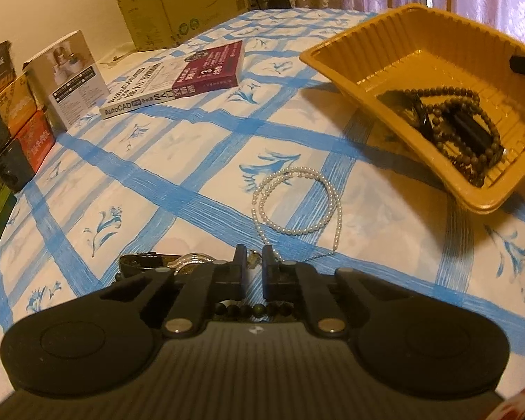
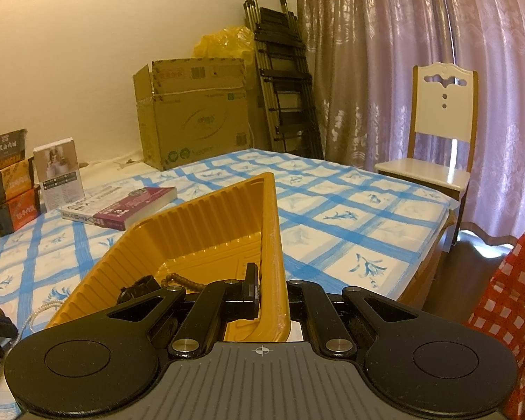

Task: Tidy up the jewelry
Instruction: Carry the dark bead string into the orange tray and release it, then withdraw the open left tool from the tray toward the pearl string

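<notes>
The yellow tray [image 1: 353, 70] sat tilted at the far right of the blue checked cloth [image 1: 178, 189], with brown beads [image 1: 451, 105] inside. The right gripper [image 2: 262, 290] pinched its wall. A book reading "AutoCAD" [image 1: 136, 103] lay far left. The pearl necklace [image 1: 297, 206] lay looped near the left gripper [image 1: 253, 262], which was nearly closed on something small I cannot make out.

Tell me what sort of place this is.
Probably a room in a home, doubling as storage: heavy curtains along one wall, a white chair at a cloth-covered table, and a cardboard box and folded ladder against the wall.
</notes>
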